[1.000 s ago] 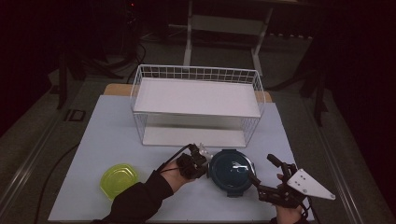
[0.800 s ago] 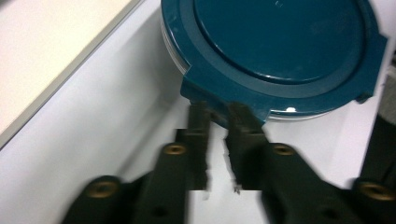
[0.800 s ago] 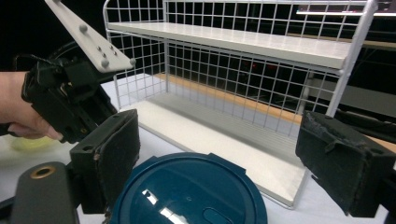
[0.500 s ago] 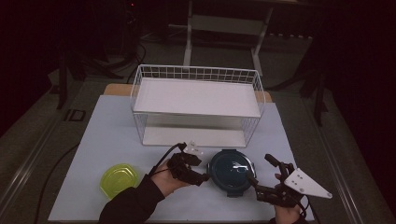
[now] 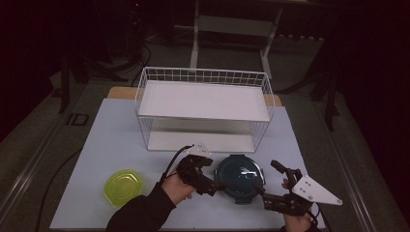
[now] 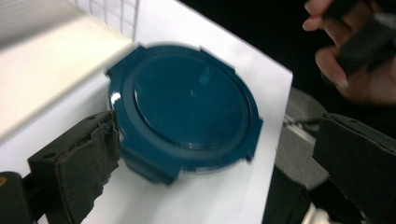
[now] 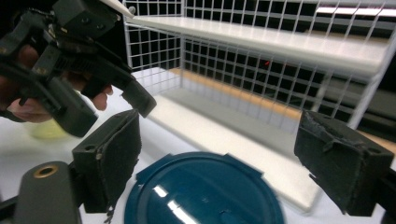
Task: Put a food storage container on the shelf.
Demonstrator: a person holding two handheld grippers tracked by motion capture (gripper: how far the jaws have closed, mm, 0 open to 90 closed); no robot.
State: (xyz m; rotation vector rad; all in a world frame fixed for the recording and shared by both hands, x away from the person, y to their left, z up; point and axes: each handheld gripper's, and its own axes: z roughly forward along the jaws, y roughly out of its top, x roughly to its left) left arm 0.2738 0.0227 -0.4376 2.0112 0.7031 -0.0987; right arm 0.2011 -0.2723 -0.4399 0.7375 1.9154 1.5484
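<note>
A round container with a dark blue lid (image 5: 239, 178) sits on the white table, just in front of the wire rack (image 5: 203, 104). My left gripper (image 5: 212, 175) is at its left side, open. In the left gripper view the blue-lidded container (image 6: 187, 121) lies ahead between the wide-apart pads (image 6: 79, 163), and the left pad is close to its rim. My right gripper (image 5: 269, 181) is at its right side, also open. In the right gripper view the lid (image 7: 205, 191) lies low between that gripper's pads (image 7: 341, 163). Neither gripper holds anything.
A yellow-green lidded container (image 5: 123, 187) sits at the front left. The two-shelf rack (image 7: 261, 42) stands close behind the blue container. The left gripper's fingers (image 7: 135, 95) and hand show at the upper left of the right gripper view. The table's front edge (image 5: 193, 226) is near both hands.
Both hands shifted only slightly beside the blue container. The left gripper turned a little, swinging its jaws toward the container's left rim. Nothing was taken hold of.
</note>
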